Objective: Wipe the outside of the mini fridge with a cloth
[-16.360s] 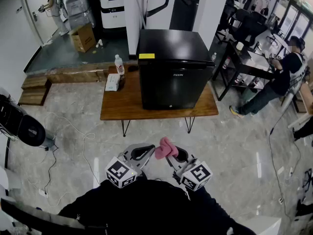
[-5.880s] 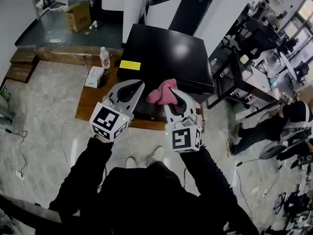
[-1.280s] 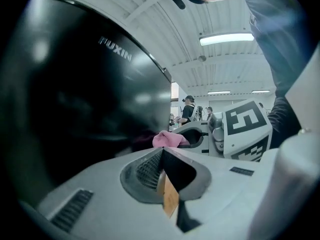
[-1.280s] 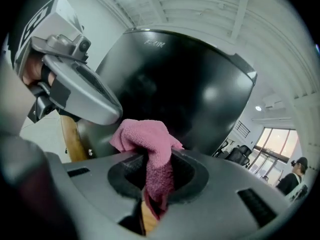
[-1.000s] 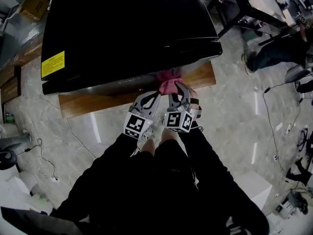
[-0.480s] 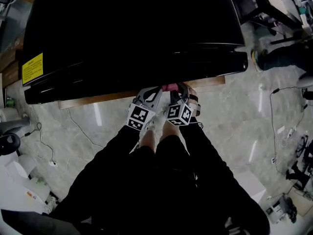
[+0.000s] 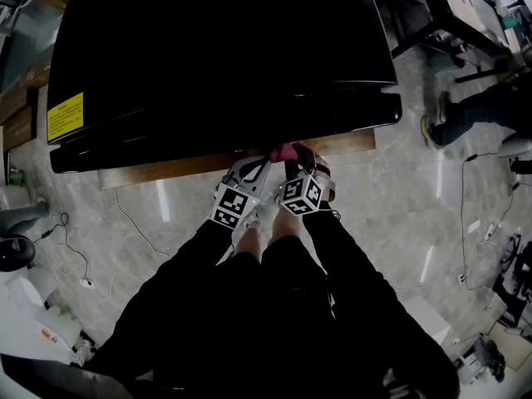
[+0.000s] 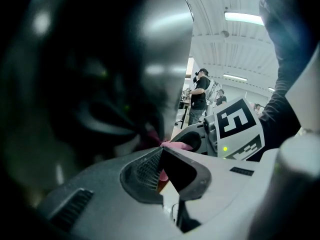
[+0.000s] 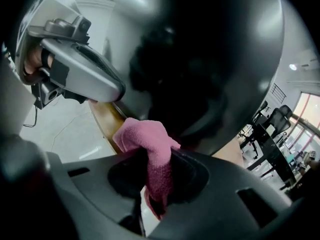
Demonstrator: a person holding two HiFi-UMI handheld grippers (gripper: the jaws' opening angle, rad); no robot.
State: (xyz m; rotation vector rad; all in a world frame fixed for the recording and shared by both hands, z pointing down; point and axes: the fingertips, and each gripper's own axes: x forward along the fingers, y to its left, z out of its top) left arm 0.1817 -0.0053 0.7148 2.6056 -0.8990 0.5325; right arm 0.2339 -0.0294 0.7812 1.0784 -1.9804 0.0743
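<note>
The black mini fridge (image 7: 216,56) fills the upper head view, standing on a low wooden table (image 7: 158,169). Its glossy front (image 9: 210,59) looms close in the right gripper view. My right gripper (image 7: 291,158) is shut on a pink cloth (image 9: 150,149), whose bunched end lies against the fridge's lower front, just above the table edge. The pink cloth (image 7: 281,152) peeks out under the fridge's front edge in the head view. My left gripper (image 7: 251,169) sits just left of the right one, shut with nothing between its jaws, close to the fridge front (image 8: 90,74).
A yellow label (image 7: 65,116) marks the fridge top's left side. Marble floor (image 7: 399,206) surrounds the table, with cables (image 7: 62,248) at left. A person's legs (image 7: 474,106) and table legs (image 7: 424,23) are at the right. People stand in the background (image 8: 201,91).
Both grippers have shifted slightly, with the cloth still at the fridge's lower front edge. The head camera has moved a little, so the fridge sits differently in view.
</note>
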